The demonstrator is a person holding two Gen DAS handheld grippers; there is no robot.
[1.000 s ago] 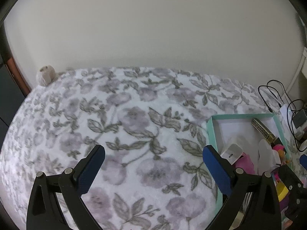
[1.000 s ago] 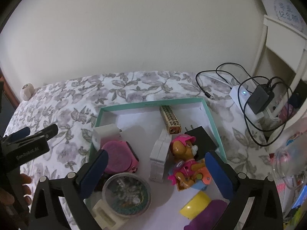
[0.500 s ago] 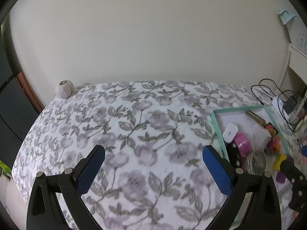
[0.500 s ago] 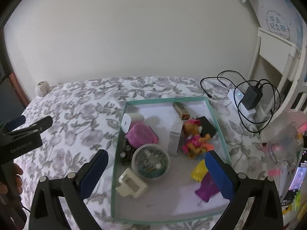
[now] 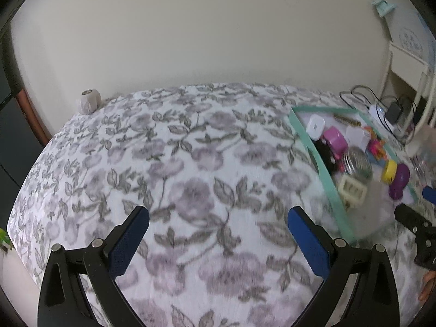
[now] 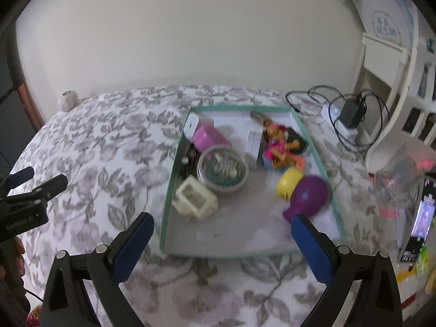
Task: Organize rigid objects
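the shallow teal-rimmed cardboard tray [image 6: 174,182] lies on the floral grey-and-white bedspread [image 6: 109,141], in the middle of the right wrist frame, just beyond the right hand-held gripper [image 6: 222,242], whose blue-padded jaws stand wide and hold nothing. inside the tray are a round clear-lidded tin [image 6: 223,172], a cream plastic block [image 6: 195,198], a purple bulb-shaped toy [image 6: 309,196] and a yellow capsule [image 6: 289,183]. the left hand-held gripper [image 5: 218,235] gapes wide over bare bedspread, with the tray at that frame's right edge.

Soft, even indoor light with faint shadows; both fisheye views bend at dark corners and show slight motion blur.
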